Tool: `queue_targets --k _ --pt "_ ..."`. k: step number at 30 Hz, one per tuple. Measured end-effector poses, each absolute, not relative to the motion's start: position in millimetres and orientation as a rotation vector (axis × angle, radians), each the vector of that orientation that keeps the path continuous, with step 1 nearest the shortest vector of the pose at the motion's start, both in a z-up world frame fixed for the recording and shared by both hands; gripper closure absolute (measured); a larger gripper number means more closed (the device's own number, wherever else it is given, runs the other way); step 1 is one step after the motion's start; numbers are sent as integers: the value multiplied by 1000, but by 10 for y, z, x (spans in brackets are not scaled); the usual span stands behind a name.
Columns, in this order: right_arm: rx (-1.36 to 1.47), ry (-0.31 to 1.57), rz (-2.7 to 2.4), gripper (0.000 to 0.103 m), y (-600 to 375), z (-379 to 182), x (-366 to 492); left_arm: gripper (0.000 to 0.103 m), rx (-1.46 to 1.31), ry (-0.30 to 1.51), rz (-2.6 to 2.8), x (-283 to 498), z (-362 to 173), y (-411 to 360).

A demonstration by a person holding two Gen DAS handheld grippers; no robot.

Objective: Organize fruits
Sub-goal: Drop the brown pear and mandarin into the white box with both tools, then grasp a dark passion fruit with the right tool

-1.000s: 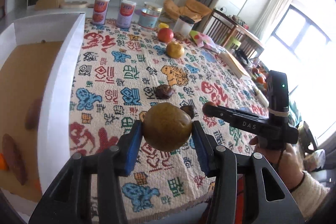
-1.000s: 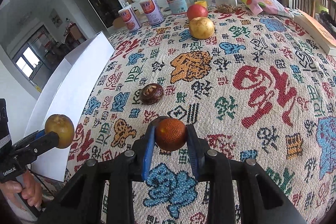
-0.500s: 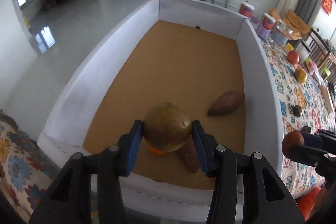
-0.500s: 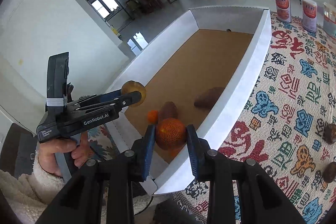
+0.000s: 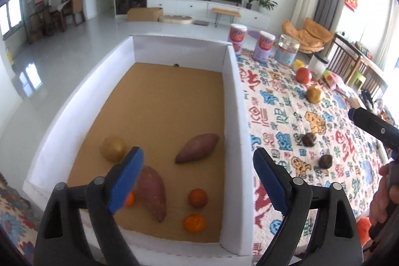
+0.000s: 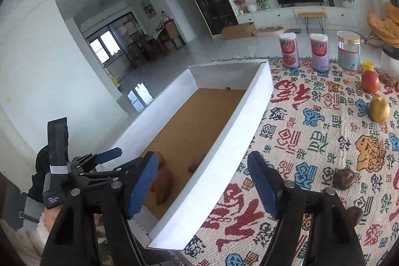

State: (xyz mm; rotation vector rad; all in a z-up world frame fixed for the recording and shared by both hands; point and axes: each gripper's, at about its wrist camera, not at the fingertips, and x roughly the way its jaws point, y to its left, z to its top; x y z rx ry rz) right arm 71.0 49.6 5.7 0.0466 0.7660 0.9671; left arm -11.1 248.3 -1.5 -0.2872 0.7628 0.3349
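Observation:
A white-walled box with a brown floor stands left of the patterned tablecloth. In it lie a brown pear, two sweet potatoes and small oranges. My left gripper is open and empty above the box's near end. My right gripper is open and empty over the box's right wall. On the cloth lie a red apple, a yellow pear and two dark round fruits.
Two cans, a jar and a white-lidded container stand at the table's far edge. A snack bag lies at the right. The other gripper reaches in from the right in the left wrist view.
Both grippers opened and let go: the brown pear and the orange fruit now lie in the box. Both cameras pulled back and tilted up.

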Motion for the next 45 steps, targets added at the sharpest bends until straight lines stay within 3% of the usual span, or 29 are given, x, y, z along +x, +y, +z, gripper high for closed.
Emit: queue_targets --k 2,4,8,13,23,30,31,32,34,37,39,41,45 --pt "46 694 826 11 10 25 826 9 -259 753 216 12 48 2105" --pt "5 656 645 6 -462 -122 944 5 -223 757 111 187 18 1708" --pt "-59 735 272 5 -1343 -715 1332 5 -174 834 16 633 -410 1080" --pt "-24 863 61 5 -2039 -1279 1557 5 -118 911 82 1086 -1035 854" --pt "-13 927 50 5 -2015 -1502 1670 5 -89 915 157 1319 -1414 955" --pt "92 692 526 7 -1703 -1082 1266 3 -93 926 157 1346 -1447 959" --pt "86 707 592 16 -1583 -1087 1245 3 -94 926 156 1346 -1448 962" --pt "91 734 646 31 -1477 -1119 1247 3 -94 926 156 1346 -1446 963" --pt "124 798 697 46 -1313 -1230 1295 3 -94 926 156 1345 -1445 964" --pt "152 868 704 48 -1102 -1383 1417 3 -94 926 156 1345 -1446 964" --pt "144 900 720 57 -981 -1439 1486 3 -94 926 156 1346 -1446 964" --pt "109 928 702 79 -870 -1474 1516 3 -94 926 156 1344 -1446 965" --pt "66 926 647 80 -963 -1351 1547 3 -94 926 156 1345 -1446 963"
